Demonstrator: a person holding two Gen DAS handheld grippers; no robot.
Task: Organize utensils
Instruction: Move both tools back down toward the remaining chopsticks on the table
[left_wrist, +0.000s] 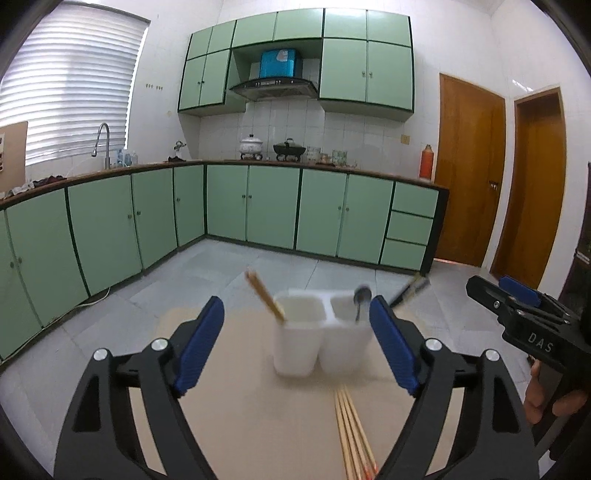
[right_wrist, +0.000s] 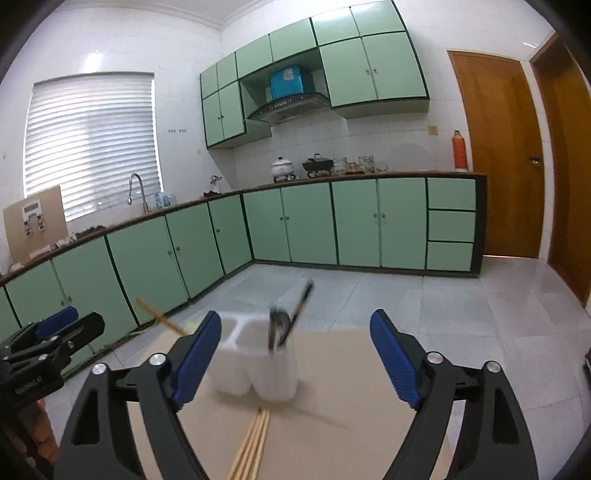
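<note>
Both grippers, left (left_wrist: 297, 343) & right (right_wrist: 295, 354), gape empty. Chopsticks (left_wrist: 352, 435) lie on table (left_wrist: 240, 424) just before holder (left_wrist: 317, 336). Risk: clumsy pinch scatters bundle, or bumps light holder over.

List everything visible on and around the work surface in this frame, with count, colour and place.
utensil holder: one, white, two compartments, on the tabletop
chopstick in holder: one, wooden, left compartment, leaning left
spoon: one, metal, right compartment, beside a dark-handled utensil
loose chopsticks: a bundle, wooden, lying in front of the holder
tabletop: one, tan
left gripper: black with blue pads, jaws open, empty
right gripper: black with blue pads, jaws open, empty
</note>
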